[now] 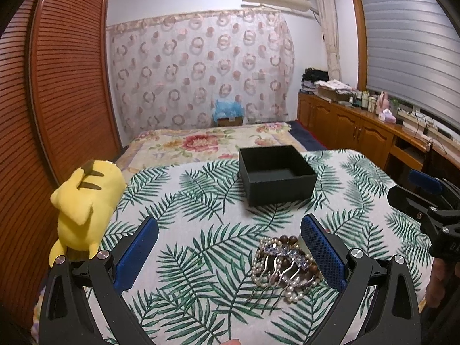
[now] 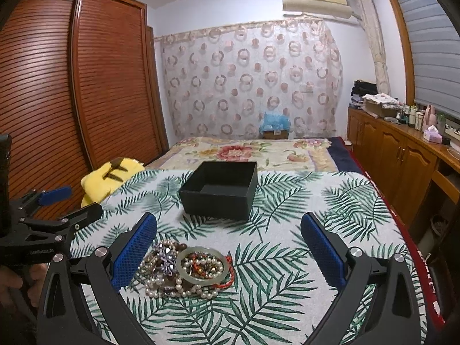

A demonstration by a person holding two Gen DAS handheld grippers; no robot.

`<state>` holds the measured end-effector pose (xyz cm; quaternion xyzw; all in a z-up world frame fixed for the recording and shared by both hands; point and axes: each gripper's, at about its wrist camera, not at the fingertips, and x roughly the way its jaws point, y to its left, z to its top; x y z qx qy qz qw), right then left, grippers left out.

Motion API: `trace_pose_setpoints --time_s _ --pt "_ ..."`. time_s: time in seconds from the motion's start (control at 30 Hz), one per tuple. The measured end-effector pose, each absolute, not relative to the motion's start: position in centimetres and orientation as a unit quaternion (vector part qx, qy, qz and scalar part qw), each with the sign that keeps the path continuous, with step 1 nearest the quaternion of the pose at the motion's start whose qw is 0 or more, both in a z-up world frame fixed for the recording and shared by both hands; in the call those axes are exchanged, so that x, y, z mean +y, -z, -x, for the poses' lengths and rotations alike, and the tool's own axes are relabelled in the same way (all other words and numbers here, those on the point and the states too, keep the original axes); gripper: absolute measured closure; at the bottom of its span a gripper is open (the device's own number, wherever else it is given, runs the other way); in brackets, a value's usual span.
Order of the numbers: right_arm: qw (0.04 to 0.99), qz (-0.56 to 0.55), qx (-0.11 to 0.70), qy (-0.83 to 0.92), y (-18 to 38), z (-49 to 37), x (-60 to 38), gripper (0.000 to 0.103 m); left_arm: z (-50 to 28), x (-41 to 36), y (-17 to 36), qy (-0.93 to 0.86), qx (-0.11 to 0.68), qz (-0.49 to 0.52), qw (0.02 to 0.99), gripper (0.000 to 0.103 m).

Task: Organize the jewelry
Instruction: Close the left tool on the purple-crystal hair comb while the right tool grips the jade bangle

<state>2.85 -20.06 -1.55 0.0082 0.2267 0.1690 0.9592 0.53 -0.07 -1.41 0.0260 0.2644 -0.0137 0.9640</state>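
Sitting open black box (image 2: 220, 194), jewelry pile (image 2: 187, 270) nearby outside it

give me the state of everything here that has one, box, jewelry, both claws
black box: open, no lid, looks empty, upright on the leaf-print cloth
jewelry pile: heaped on the cloth, outside the box, pieces tangled together
green bangle: lying flat on top of the pile
hair comb: resting on the pearls
left claw: open, holding nothing
right claw: open, holding nothing
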Motion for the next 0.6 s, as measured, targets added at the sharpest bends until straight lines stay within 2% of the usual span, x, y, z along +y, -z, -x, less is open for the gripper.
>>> trace_pose_setpoints --time_s 0.23,0.47,0.6 --pt "0.946 -0.002 0.258 -0.196 4.1 -4.1 -20.3 0.003 -1.2 1.2 2.9 0.018 0.293 -0.027 0.955 0.007" --pt "0.922 0.015 0.307 -0.236 6.6 -5.9 -18.9 0.018 -1.9 1.5 4.3 0.033 0.318 -0.025 0.947 0.007" --pt "0.901 0.029 0.344 -0.261 8.4 -7.0 -17.7 0.022 -2.4 1.5 5.3 0.038 0.335 -0.026 0.941 0.007"
